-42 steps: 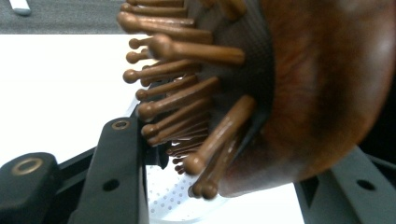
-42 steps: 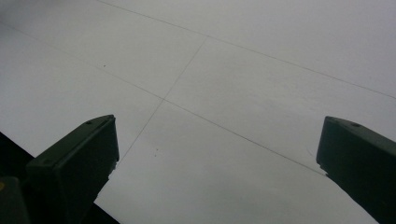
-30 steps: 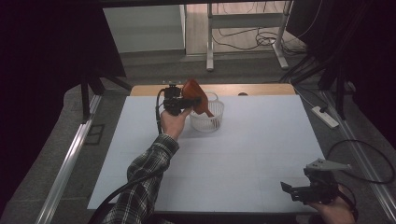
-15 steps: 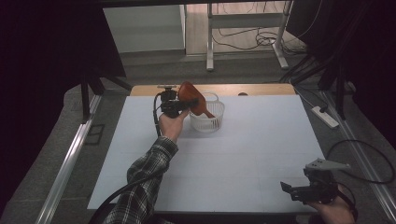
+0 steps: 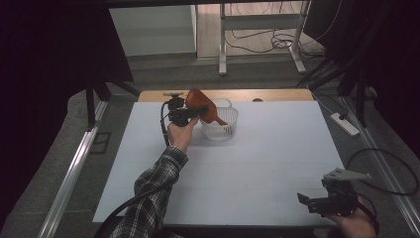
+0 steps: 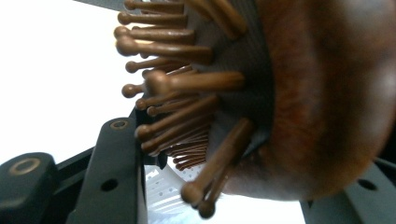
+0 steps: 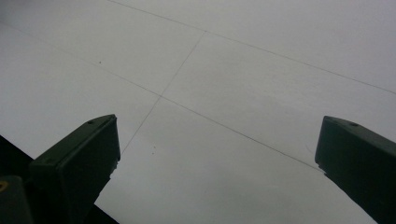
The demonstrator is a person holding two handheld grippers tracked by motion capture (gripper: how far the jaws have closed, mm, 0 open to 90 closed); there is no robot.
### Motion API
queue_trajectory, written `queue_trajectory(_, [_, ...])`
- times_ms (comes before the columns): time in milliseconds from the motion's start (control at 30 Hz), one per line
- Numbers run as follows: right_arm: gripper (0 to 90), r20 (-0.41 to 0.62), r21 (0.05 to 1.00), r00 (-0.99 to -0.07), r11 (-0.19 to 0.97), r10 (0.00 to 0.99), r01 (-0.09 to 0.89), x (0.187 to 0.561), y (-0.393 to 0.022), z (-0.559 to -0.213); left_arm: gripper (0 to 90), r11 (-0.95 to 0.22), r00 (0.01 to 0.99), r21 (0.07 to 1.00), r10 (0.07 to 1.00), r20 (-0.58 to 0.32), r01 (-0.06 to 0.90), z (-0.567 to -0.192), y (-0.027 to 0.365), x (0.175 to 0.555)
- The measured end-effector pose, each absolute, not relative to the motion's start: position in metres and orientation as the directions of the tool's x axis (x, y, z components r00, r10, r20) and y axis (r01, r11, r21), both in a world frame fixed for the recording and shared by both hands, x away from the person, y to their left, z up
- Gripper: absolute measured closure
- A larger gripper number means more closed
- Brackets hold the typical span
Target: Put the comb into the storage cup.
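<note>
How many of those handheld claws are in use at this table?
2. The left claw is at the far side of the table, clamped on a wooden hairbrush over a white basket. The right claw sits open at the near right corner.

A: What is showing along the right gripper [image 7: 217, 158]?
B: Its two black jaws are standing wide apart, with nothing lying between them.
A: And beyond them?
B: The white table [image 7: 243, 70] is spreading out bare, thin seam lines crossing it, one running between the jaws.
</note>
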State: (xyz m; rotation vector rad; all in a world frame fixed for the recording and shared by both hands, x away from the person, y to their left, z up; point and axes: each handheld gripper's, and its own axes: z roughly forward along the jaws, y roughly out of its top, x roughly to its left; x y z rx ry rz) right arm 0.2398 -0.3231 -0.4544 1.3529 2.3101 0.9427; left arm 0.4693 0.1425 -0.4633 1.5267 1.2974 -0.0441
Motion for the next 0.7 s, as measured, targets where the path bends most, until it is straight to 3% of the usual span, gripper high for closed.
queue_trajectory(700, [0.6,0.061,0.662,-0.510,0.348,0.858,0.664,0.2405,-0.3221,-0.4550,48.4,0.211,0.376,0.654,0.675,-0.635,0.726,-0.4695,0.1457,0.4700])
